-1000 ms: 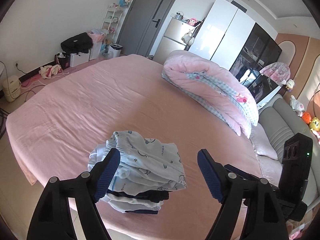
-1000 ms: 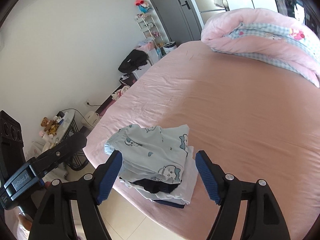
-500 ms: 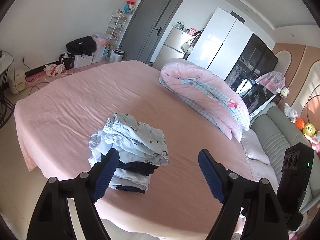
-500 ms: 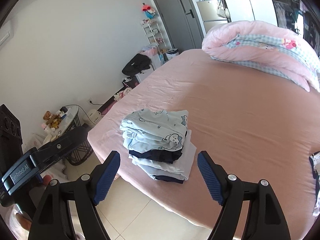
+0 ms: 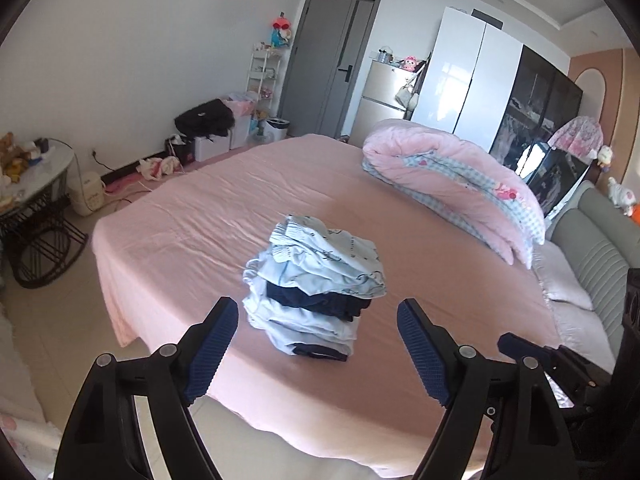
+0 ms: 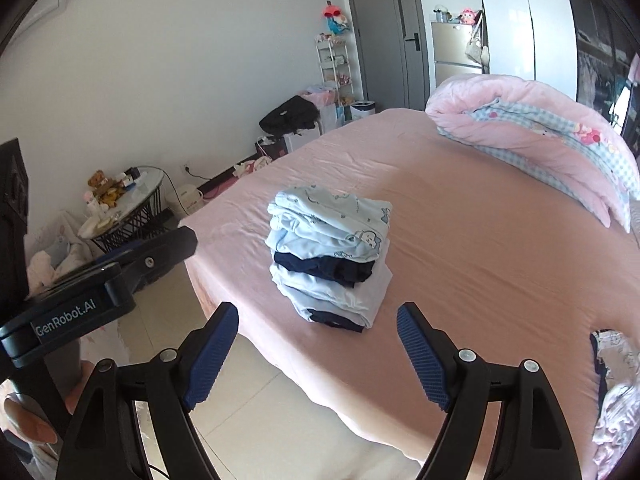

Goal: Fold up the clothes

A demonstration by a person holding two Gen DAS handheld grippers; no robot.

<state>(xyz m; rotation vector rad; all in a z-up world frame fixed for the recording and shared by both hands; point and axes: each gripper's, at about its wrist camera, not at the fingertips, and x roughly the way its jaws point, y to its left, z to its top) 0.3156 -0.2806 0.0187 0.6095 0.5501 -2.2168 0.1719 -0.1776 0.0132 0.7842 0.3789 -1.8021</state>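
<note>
Far left, by the white wall: a round side table [image 5: 34,176] cluttered with small toys. Beside it on the floor, a white appliance [image 5: 90,196] with a cord. Further along the wall, a black bag [image 5: 204,118] on boxes, then a white shelf rack [image 5: 264,76] and a grey door [image 5: 328,64].

Nearer the lens, left claw [image 5: 318,346] wide open, blue pads well apart, holding nothing, hanging short of the bed's near edge. Right claw [image 6: 318,348] likewise spread wide and empty, just off the bed's corner.

Centre: stack of folded clothes [image 5: 314,288] resting on the pink bed [image 5: 192,240], near the foot corner, clear of both claws. Top layer pale blue with small printed figures, a dark navy piece sandwiched beneath, more pale layers under that, another dark edge at the bottom.

Right of the stack: rolled pink quilt [image 5: 456,176] with checked blue trim, lying across the far side of the bed. Behind it, white and dark wardrobes [image 5: 468,80]. At the right edge of the right wrist view, more loose clothes [image 6: 616,392] on the bed, partly cut off.
</note>
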